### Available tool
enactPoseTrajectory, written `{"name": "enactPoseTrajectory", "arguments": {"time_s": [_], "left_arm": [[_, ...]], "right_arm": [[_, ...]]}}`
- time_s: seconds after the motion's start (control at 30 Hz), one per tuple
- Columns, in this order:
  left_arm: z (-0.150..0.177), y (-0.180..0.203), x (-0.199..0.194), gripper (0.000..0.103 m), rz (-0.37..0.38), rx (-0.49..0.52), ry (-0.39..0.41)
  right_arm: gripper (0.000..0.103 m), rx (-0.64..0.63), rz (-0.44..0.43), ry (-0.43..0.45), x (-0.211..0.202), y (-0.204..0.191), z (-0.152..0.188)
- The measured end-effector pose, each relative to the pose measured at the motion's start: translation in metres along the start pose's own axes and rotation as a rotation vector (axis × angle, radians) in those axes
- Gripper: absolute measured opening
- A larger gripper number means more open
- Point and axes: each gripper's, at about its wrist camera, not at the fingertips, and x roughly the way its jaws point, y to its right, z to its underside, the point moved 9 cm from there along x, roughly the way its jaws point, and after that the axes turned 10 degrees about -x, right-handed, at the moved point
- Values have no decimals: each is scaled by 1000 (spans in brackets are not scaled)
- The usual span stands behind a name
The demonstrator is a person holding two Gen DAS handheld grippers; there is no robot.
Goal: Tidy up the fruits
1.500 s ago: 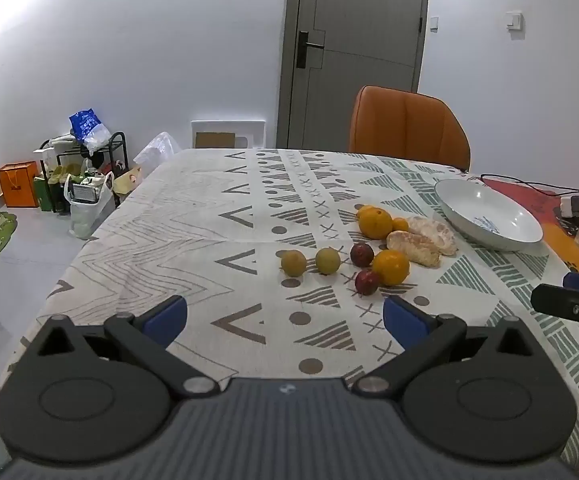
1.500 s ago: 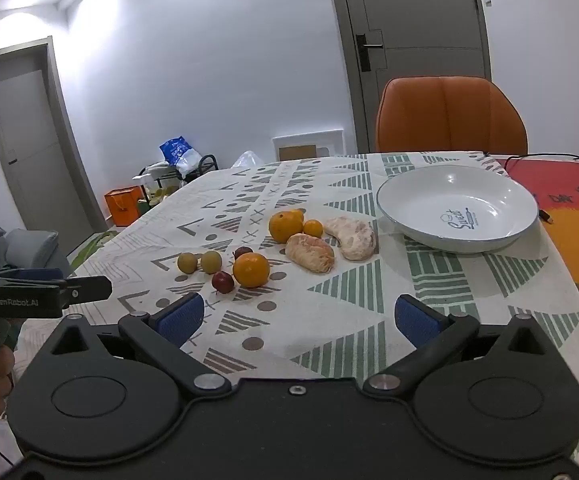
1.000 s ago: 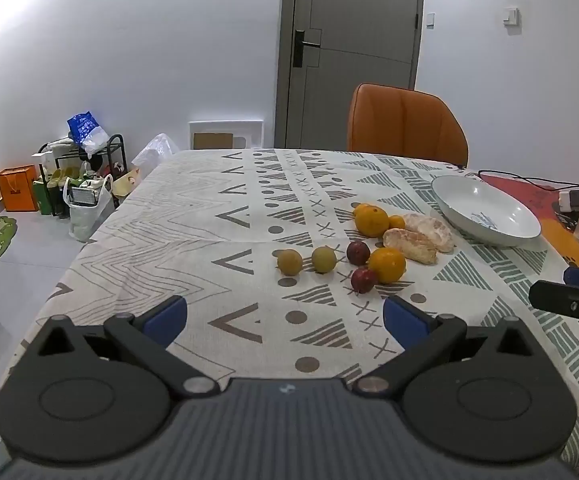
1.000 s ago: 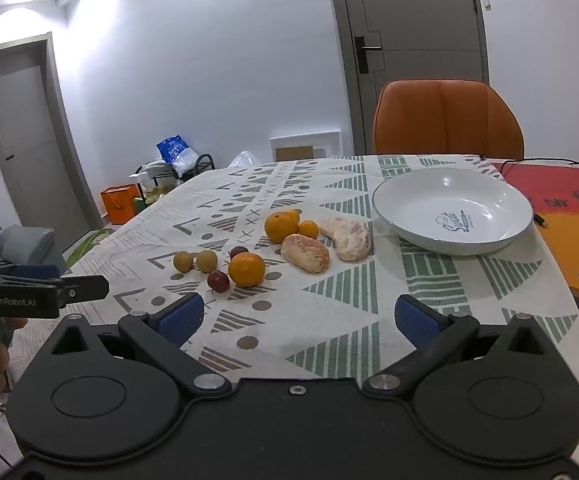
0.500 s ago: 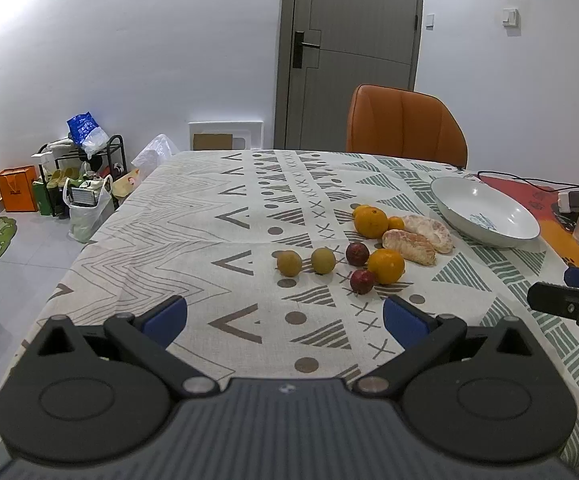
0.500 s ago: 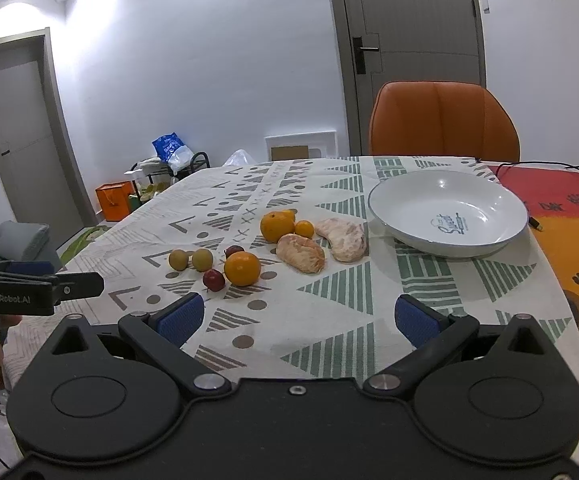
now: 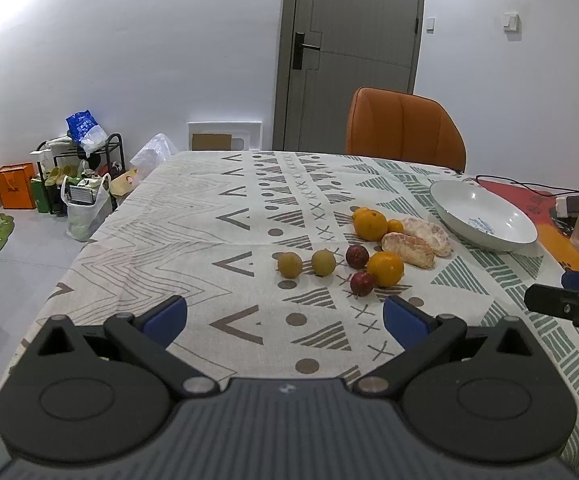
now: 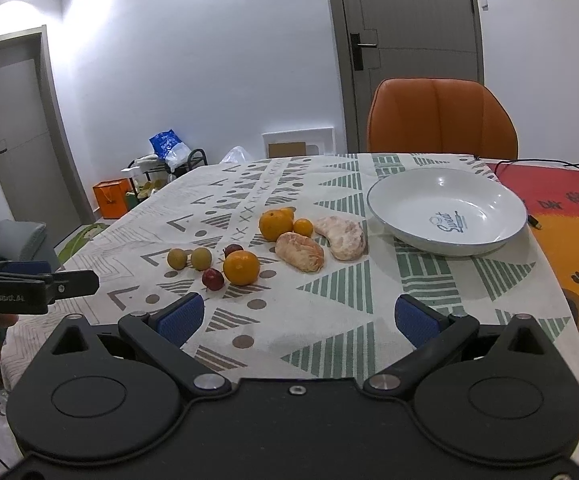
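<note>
Left claw (image 7: pixel 285 316) is held wide apart, nothing between the blue pads; right claw (image 8: pixel 297 318) likewise spread and empty. Both are held low over the near edge of the counter (image 7: pixel 193 236), which is covered by a patterned cloth. Fruits (image 8: pixel 245 254) are clustered at 12 o'clock from the right claw, at 1 o'clock from the left: two yellow-green ones, two dark red ones, oranges, two peeled pieces, all on the cloth. White bowl (image 8: pixel 445 210) is seen empty at 1 o'clock, near the peeled pieces. Orange chair (image 8: pixel 441 118) is set at the far edge. Grey door (image 7: pixel 353 52) and white walls are seen behind; cluttered rack (image 7: pixel 77 160) at 10 o'clock on the floor.
</note>
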Motion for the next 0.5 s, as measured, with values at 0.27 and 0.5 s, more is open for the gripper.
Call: {"name": "enactPoseTrajectory", "arguments": {"time_s": [0.27,0.5], "left_arm": [[-3,-6,-2,103,-9,-13,7],[-6,-6,-7,103,-8,-11,17]], "right_arm": [[103,2,-10,12,-4,-3,-3],[103,1,-13,15,-5,-4,-3]]}}
